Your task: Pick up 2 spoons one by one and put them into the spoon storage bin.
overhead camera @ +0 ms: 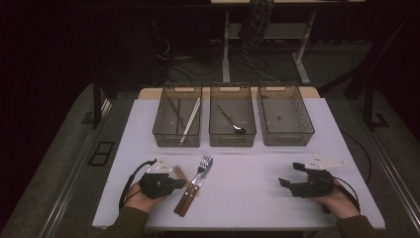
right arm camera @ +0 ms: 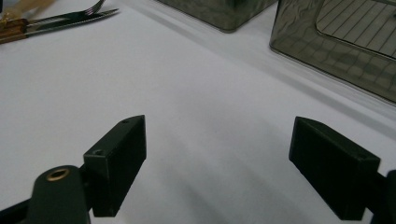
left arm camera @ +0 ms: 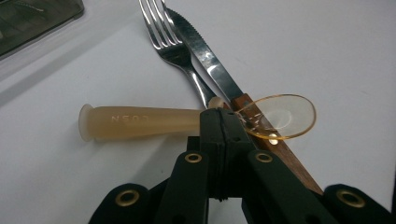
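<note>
A translucent amber spoon [left arm camera: 135,122] with a thick handle lies across a steel fork [left arm camera: 175,46] and a wood-handled knife [left arm camera: 212,70] on the white table. My left gripper [left arm camera: 223,122] is shut on the spoon's neck, between the handle and the bowl. From above, the left gripper [overhead camera: 174,182] sits at the front left, touching the fork [overhead camera: 202,167] and knife [overhead camera: 188,196]. My right gripper [overhead camera: 291,174] rests at the front right, its jaws wide open over bare table. In its own view the right gripper [right arm camera: 217,158] has nothing between its jaws.
Three smoky plastic bins stand in a row at the back. The left bin [overhead camera: 157,125] holds chopsticks [overhead camera: 189,121], the middle bin [overhead camera: 233,142] a dark spoon [overhead camera: 232,121], and the right bin [overhead camera: 308,124] looks bare. The white table [overhead camera: 247,188] stretches between my hands.
</note>
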A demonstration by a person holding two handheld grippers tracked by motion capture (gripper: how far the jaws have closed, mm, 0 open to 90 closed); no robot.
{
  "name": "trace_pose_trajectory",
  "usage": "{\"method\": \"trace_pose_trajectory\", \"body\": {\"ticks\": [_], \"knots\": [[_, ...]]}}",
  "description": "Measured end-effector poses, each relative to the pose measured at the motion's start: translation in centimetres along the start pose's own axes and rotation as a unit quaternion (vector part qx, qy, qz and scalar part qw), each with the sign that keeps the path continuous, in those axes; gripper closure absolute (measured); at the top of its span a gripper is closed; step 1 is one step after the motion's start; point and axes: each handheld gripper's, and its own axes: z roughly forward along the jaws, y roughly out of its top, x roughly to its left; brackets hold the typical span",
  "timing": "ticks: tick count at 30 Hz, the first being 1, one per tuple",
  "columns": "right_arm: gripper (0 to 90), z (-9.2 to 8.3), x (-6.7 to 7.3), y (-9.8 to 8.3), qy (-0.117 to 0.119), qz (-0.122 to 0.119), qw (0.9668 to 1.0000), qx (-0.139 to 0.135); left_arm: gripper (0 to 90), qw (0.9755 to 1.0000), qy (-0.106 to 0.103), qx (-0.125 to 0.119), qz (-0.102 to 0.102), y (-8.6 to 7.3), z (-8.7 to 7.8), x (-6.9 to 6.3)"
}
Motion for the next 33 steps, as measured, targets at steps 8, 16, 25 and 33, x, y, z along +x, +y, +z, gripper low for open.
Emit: {"method": "trace_pose_trajectory", "body": {"ticks": [8,16,25,33], "knots": [[18.4,0.1,0.0,0.0,0.001,-0.001,1.0,0.001,88.9,1.0,0.005,-0.002,-0.004,0.1,0.3,0.2],[18.4,0.1,0.1,0.0,0.001,-0.001,1.0,0.002,88.9,0.9999,0.007,-0.007,-0.012,0.4,0.7,0.4],[18.4,0.1,0.0,0.0,0.0,-0.001,1.0,0.003,88.9,0.9998,0.019,-0.002,-0.007,1.2,1.9,0.3],[18.4,0.1,0.0,0.0,-0.001,0.0,1.0,0.004,88.9,0.9998,0.021,-0.004,-0.004,1.8,2.4,0.5]]}}
